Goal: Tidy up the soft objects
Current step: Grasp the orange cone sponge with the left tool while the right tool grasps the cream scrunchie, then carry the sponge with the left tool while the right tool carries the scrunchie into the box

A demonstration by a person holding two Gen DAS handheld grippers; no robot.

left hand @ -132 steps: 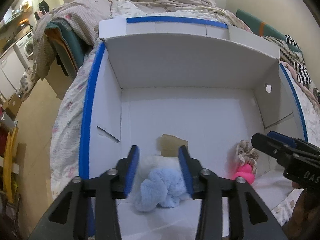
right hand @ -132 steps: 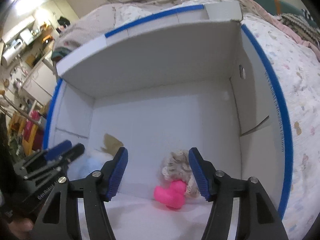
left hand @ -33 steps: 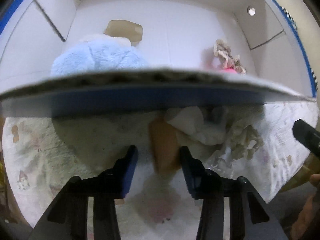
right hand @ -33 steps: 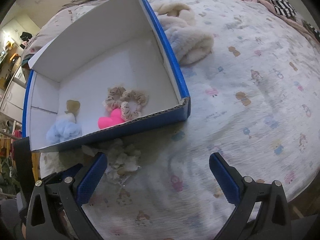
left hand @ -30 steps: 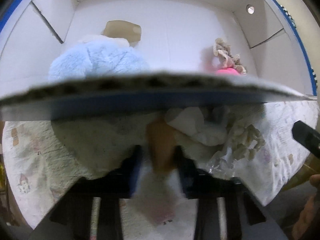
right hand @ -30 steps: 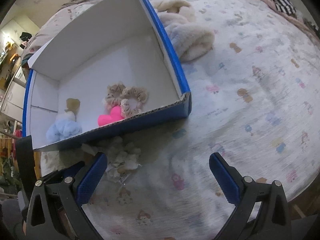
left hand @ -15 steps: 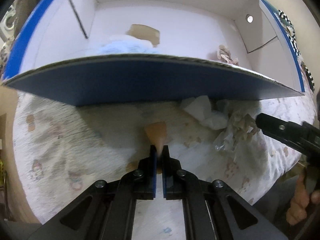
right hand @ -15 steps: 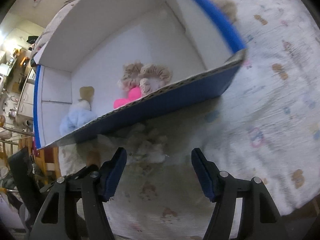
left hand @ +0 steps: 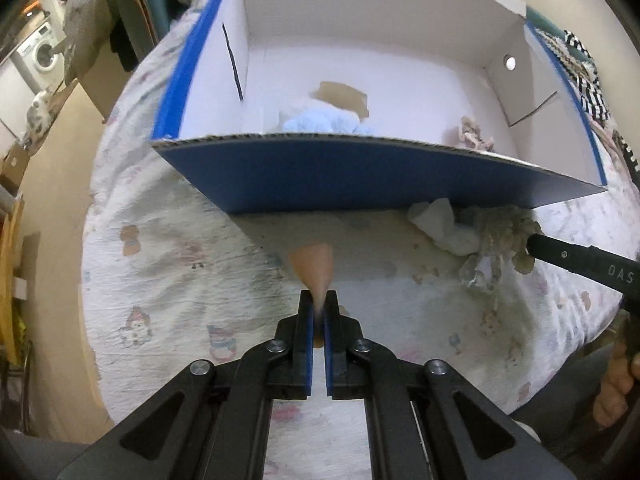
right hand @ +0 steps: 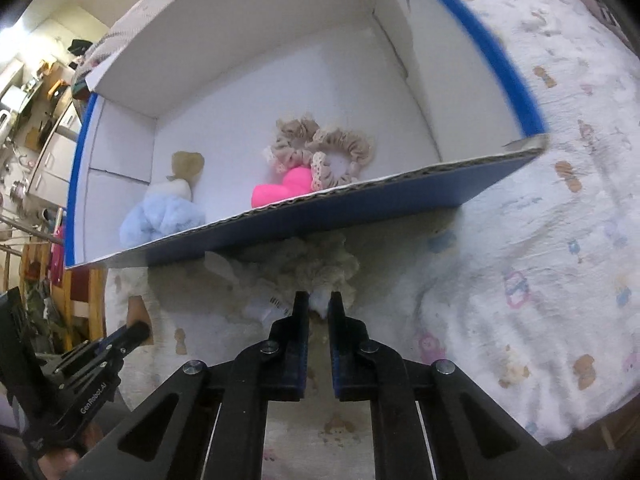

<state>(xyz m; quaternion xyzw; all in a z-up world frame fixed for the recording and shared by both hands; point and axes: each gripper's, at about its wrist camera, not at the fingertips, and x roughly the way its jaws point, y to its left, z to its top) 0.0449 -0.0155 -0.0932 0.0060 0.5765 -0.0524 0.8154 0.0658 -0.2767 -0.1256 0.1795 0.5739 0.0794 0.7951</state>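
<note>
L wrist view, left gripper [left hand: 316,300]: fingers nearly closed, pinching the narrow end of a peach-orange soft cone-shaped piece [left hand: 313,265]; wide end sticks out fwd, over the white printed bedsheet [left hand: 168,280], short of the box front wall.
L view, box: white cardboard box w/ blue outer walls [left hand: 360,178] sits on bed ahead of fingers; light-blue fluffy plush [left hand: 326,122] inside, only top shows over the wall; beige frilly scrunchies [left hand: 476,138] at right, mostly cut off by wall.
L view, right gripper [left hand: 532,242]: only black tip seen at right edge, pushed into a cream fuzzy bundle [left hand: 502,228] next to a white crumpled cloth [left hand: 442,224], both against box front; finger gap can't tell here.
L view, blur: peach piece soft-focus, exact shape unclear.
R wrist view, right gripper [right hand: 318,300]: fingers narrow gap, gripping a tuft of cream fuzzy bundle [right hand: 320,264] just below box front.
R view, box inside: blue plush [right hand: 162,216], scrunchies [right hand: 320,152] fully seen, plus a bright pink soft toy [right hand: 284,190] touching scrunchies — hidden in L view.
R view, left gripper [right hand: 134,332]: bottom-left, tips only; peach piece hard to make out.
</note>
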